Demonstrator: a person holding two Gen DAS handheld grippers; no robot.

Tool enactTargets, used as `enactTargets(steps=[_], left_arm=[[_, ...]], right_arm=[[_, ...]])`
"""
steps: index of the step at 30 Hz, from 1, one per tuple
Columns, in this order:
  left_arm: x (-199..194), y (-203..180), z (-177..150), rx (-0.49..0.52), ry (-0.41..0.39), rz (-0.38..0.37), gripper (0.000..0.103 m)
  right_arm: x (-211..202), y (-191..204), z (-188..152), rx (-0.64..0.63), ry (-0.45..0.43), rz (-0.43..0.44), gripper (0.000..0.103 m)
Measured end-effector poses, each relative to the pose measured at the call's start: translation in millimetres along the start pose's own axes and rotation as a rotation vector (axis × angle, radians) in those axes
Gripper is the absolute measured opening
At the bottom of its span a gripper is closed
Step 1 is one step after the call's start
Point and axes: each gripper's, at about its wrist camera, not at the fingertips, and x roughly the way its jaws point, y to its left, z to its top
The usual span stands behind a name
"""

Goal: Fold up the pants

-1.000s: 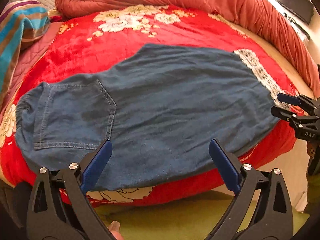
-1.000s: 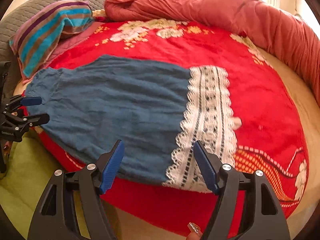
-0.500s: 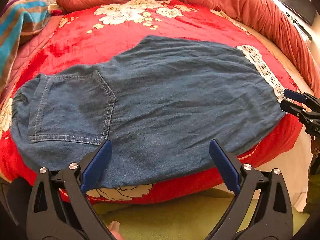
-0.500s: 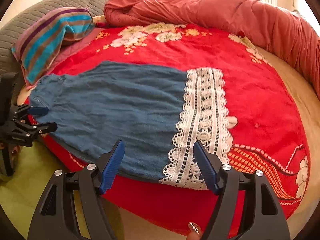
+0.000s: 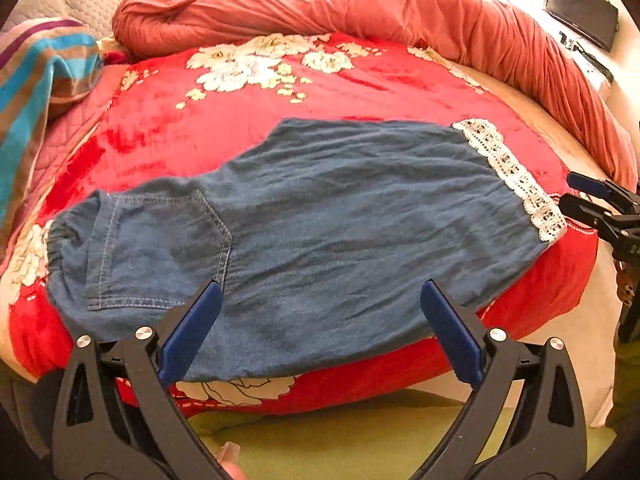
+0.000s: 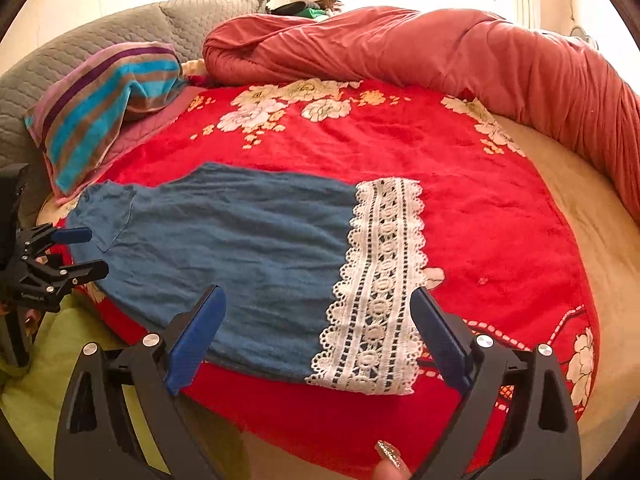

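Observation:
Blue denim pants [image 5: 320, 232] lie flat on the red floral blanket [image 5: 248, 128], folded lengthwise, waistband at the left, white lace hem [image 5: 516, 176] at the right. My left gripper [image 5: 320, 332] is open and empty, hovering just off the near edge by the back pocket [image 5: 156, 248]. My right gripper [image 6: 320, 332] is open and empty near the lace hem [image 6: 380, 280] and the pants [image 6: 224, 248]. Each gripper shows in the other's view: the right one at the right edge [image 5: 592, 204], the left one at the left edge [image 6: 60, 256].
A rolled red duvet [image 6: 440, 56] runs along the far and right side of the bed. A striped pillow [image 6: 100, 108] and grey quilted headboard [image 6: 100, 36] are at the far left. A green surface [image 5: 360, 440] lies below the bed edge.
Both grippers have pulled back and up from the bed, so the pants look smaller and more of the bed shows. The pants have not moved. Jaws stay open.

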Motion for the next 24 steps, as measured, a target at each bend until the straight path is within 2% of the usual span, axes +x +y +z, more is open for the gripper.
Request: enactTargets(steps=[11, 24], left_arm=[[-10.7, -15.1, 13.0, 0.036, -0.038, 0.003, 0.093], [-2.5, -47.1, 45.7, 0.102, -0.050, -0.040, 0.093]], right_arm=[[-17.4, -11.4, 2.6, 0.021, -0.048, -0.023, 0.093], [-28.1, -28.0, -4.8, 0.051, -0.063, -0.070, 0.093]])
